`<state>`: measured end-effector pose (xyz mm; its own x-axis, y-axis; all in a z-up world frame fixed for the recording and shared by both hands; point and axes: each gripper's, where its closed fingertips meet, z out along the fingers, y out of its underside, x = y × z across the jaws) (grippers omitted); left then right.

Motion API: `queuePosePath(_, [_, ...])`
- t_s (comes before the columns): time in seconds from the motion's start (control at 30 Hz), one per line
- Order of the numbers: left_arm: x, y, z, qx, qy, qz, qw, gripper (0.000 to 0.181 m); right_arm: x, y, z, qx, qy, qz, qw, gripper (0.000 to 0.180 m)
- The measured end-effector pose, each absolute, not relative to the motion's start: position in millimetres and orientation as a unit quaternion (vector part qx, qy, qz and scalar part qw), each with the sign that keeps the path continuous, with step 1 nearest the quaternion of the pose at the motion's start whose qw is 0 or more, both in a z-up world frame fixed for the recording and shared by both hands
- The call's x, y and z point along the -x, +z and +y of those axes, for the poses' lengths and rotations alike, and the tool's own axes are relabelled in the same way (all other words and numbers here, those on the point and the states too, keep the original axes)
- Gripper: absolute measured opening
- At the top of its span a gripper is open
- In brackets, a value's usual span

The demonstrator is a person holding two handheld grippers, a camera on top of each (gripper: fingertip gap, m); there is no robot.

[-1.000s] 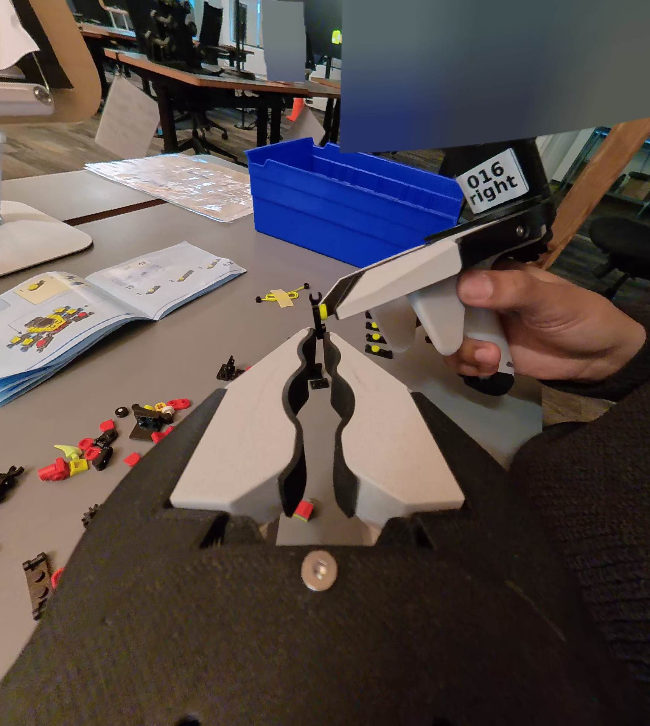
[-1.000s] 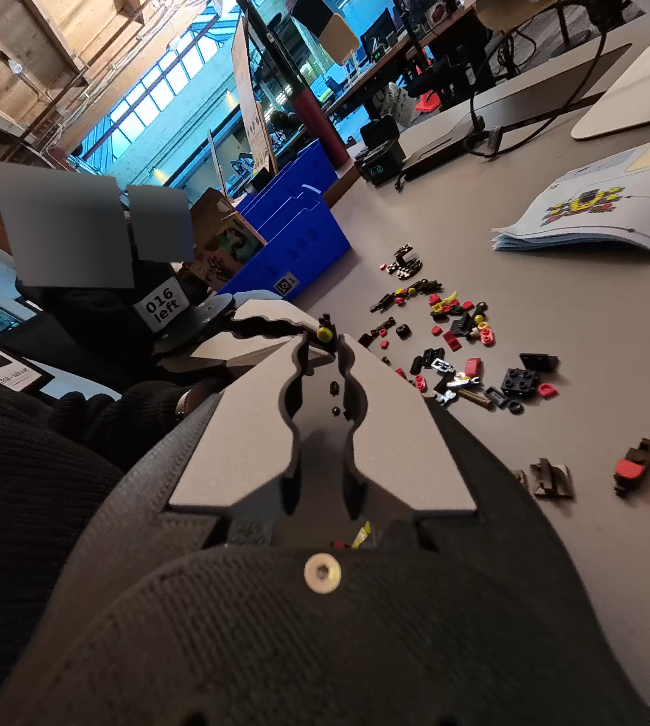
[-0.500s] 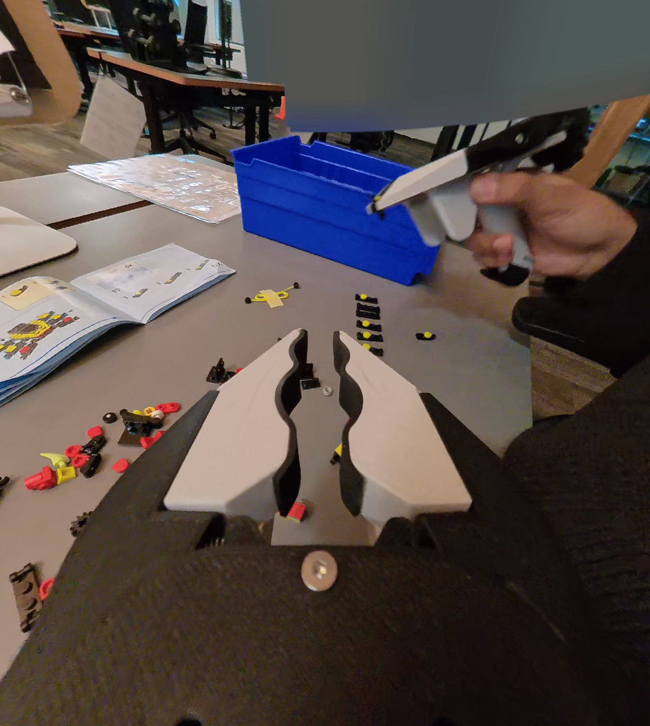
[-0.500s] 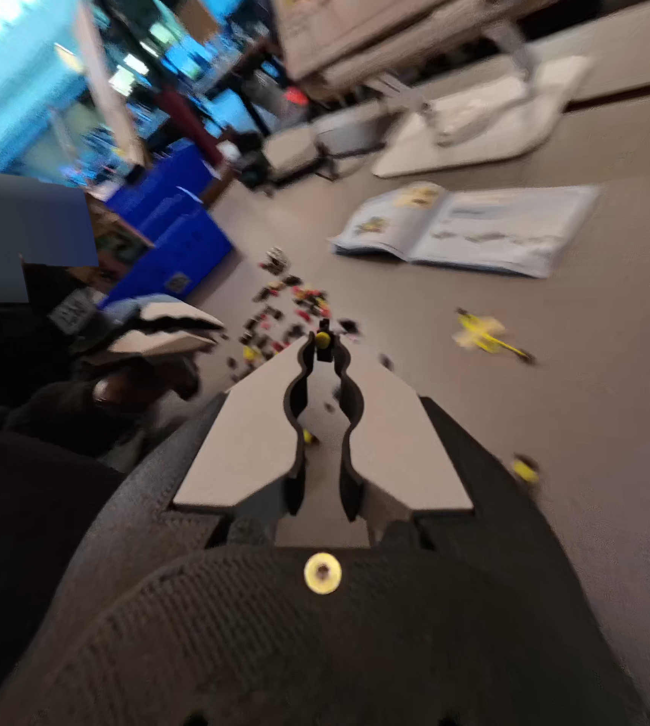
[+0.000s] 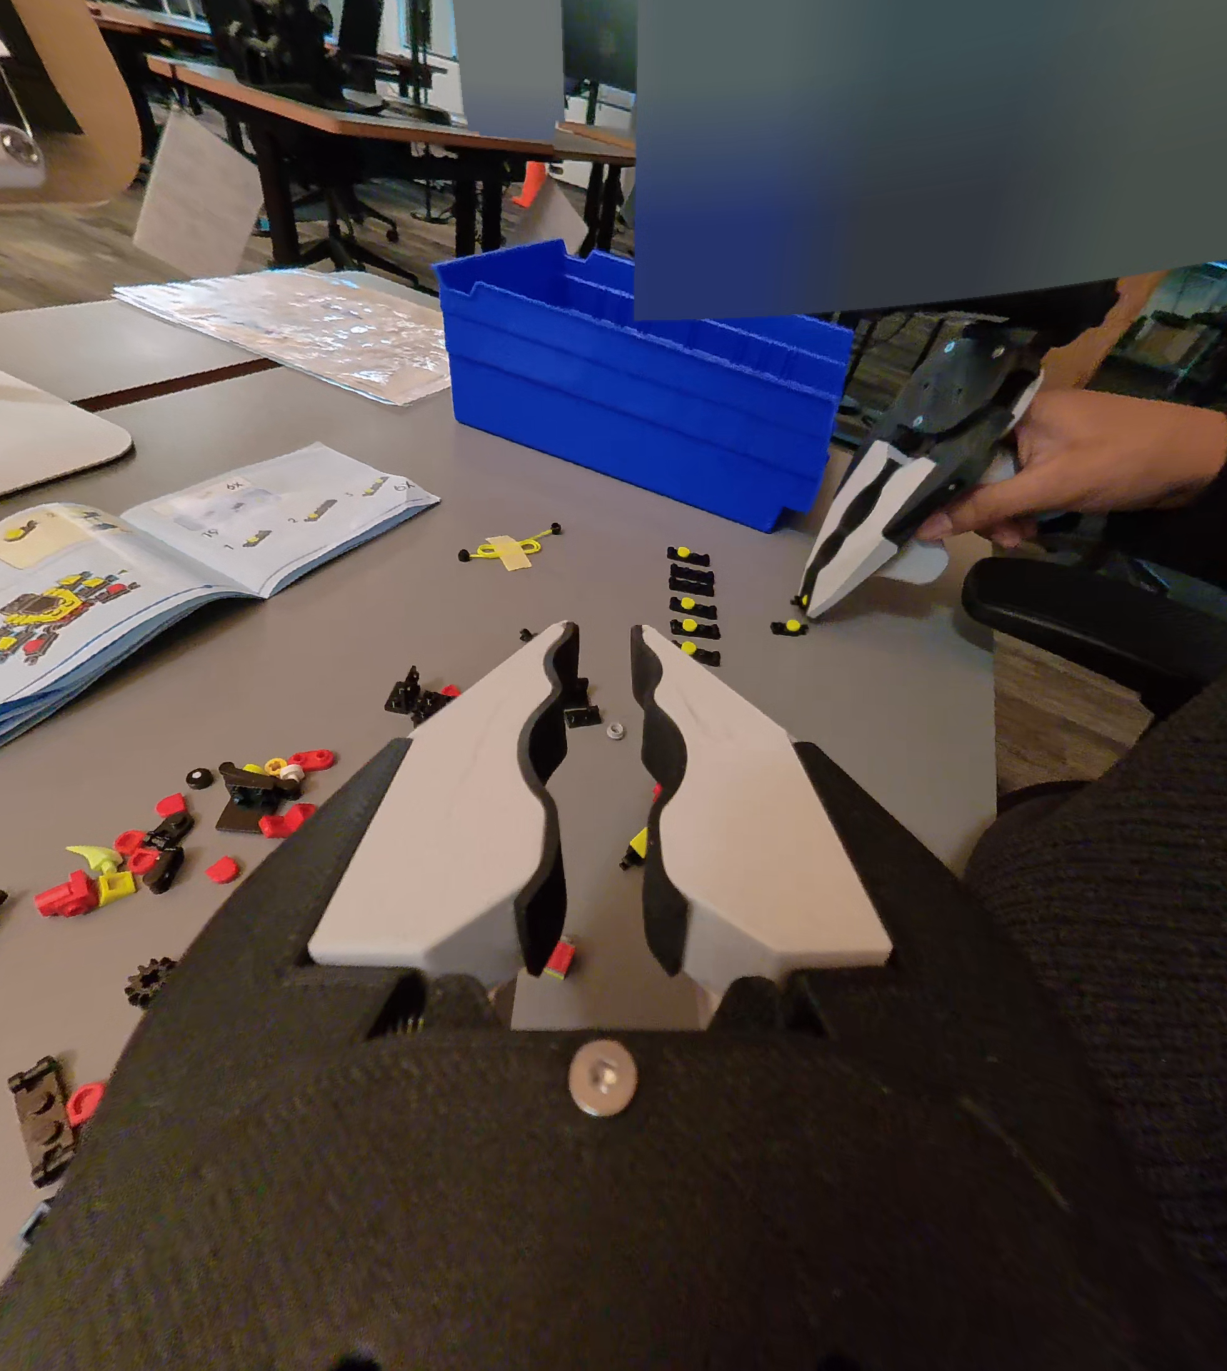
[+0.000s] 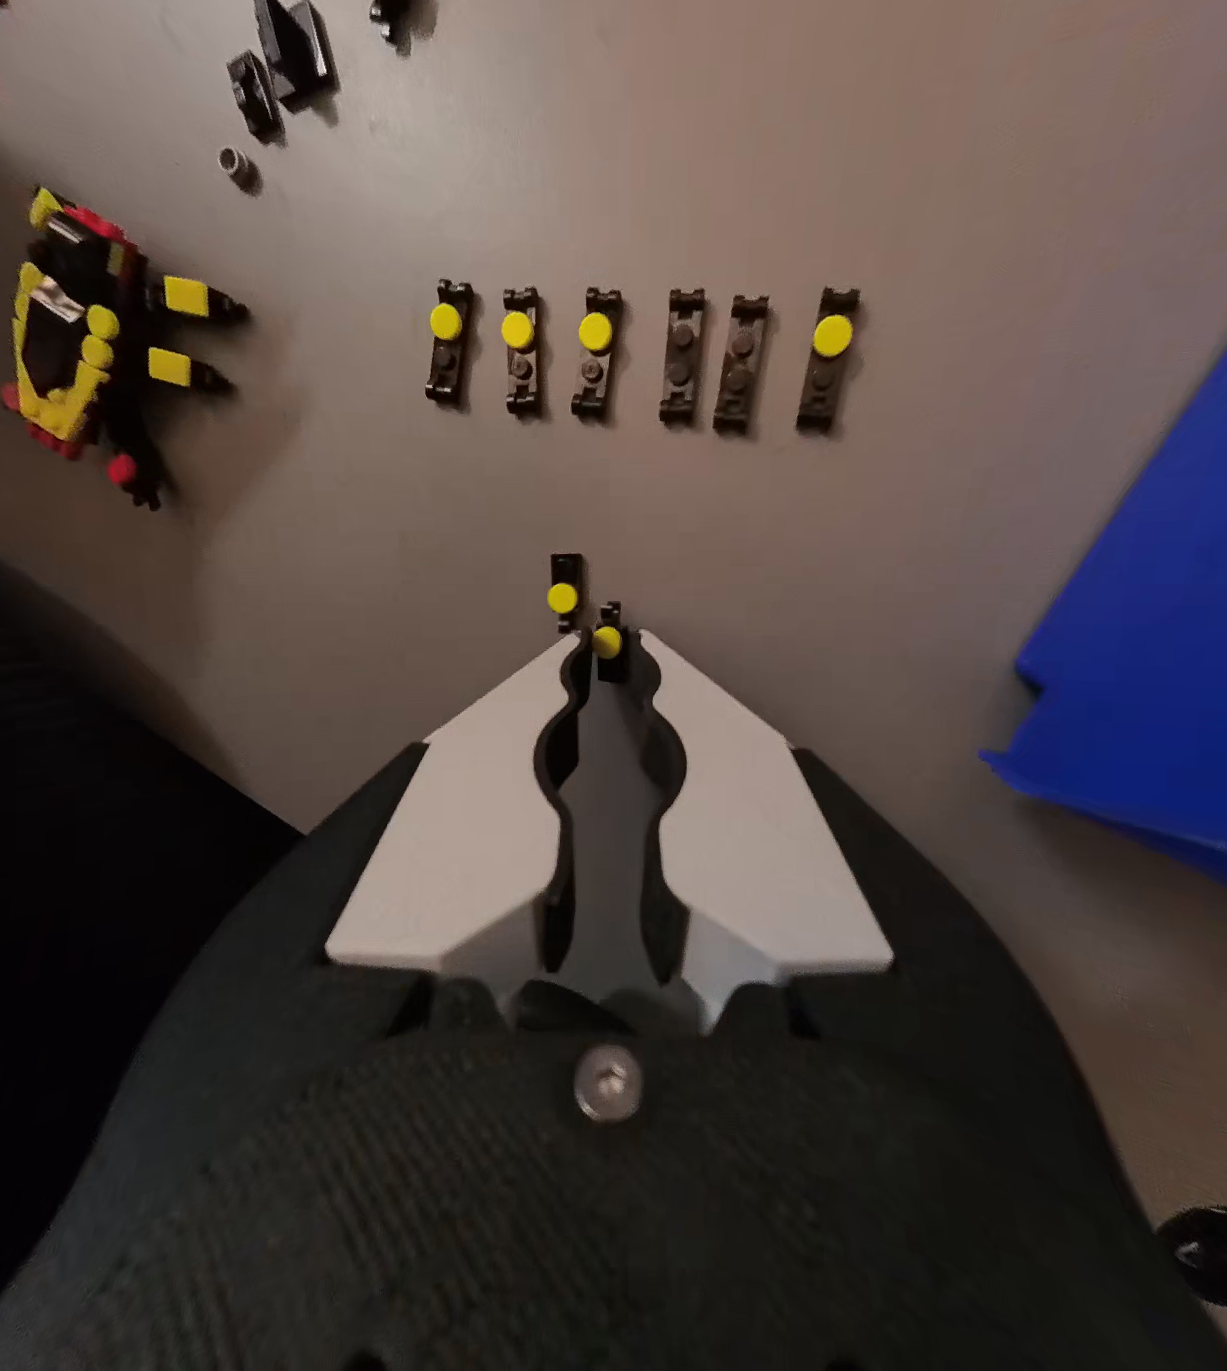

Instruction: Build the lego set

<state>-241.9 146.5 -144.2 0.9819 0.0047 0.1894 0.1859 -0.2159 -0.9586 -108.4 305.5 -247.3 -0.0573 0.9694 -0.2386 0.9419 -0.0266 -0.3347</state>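
Right tool (image 6: 607, 644) pinches yellow-capped black piece (image 6: 608, 647) — lower half hidden; left tool (image 5: 604, 638) gapes empty.

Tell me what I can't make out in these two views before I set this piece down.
- Right gripper, right wrist view: its fingers hide most of the black piece with a yellow dot.
- Left wrist view: the left gripper covers the built model.
- Blue bin: inside hidden by its walls and a blurred patch.
- Booklet: steps too small.
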Motion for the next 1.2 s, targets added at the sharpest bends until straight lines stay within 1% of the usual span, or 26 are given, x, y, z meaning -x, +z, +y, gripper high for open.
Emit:
queuePosePath(0.23, [244, -143, 146, 0.775, -0.071, -0.063, 0.624, 0.011, 114, -249, 310, 0.682, 0.203, -0.701, 0.039, 0.008])
queuePosePath(0.37, [257, -141, 140, 0.773, -0.053, -0.077, 0.627, 0.011, 117, -251, 311, 0.681, 0.199, -0.703, 0.048, 0.014])
queuePosePath(0.43, [267, -138, 134, 0.769, -0.044, -0.09, 0.631, 0.011, 119, -247, 312, 0.68, 0.203, -0.702, 0.054, 0.014])
queuePosePath(0.57, [293, -133, 120, 0.761, -0.012, -0.125, 0.637, 0.01, 136, -220, 313, 0.663, 0.247, -0.7, 0.097, 0.016])
queuePosePath(0.7, [320, -137, 105, 0.758, 0.007, -0.173, 0.629, 0.01, 170, -178, 295, 0.607, 0.345, -0.696, 0.17, 0.016])
queuePosePath(0.8, [331, -146, 99, 0.766, 0.004, -0.201, 0.611, 0.01, 202, -152, 269, 0.555, 0.435, -0.675, 0.218, 0.013])
queuePosePath(0.87, [335, -152, 98, 0.773, 0.007, -0.209, 0.599, 0.011, 219, -144, 247, 0.526, 0.486, -0.662, 0.223, 0.014])
queuePosePath(0.9, [336, -156, 97, 0.78, 0.009, -0.21, 0.59, 0.013, 227, -144, 236, 0.514, 0.505, -0.659, 0.217, 0.018])
queuePosePath(0.97, [333, -172, 96, 0.809, 0.002, -0.208, 0.55, 0.018, 237, -153, 216, 0.496, 0.534, -0.658, 0.19, 0.018])
queuePosePath(1.07, [336, -197, 89, 0.847, 0.016, -0.21, 0.488, 0.023, 243, -166, 208, 0.498, 0.559, -0.644, 0.153, 0.011])
queuePosePath(1.13, [342, -206, 84, 0.857, 0.031, -0.215, 0.468, 0.027, 243, -169, 216, 0.5, 0.559, -0.641, 0.161, 0.007])
queuePosePath(1.2, [351, -210, 77, 0.861, 0.045, -0.219, 0.456, 0.03, 244, -169, 227, 0.5, 0.554, -0.639, 0.185, 0.008])
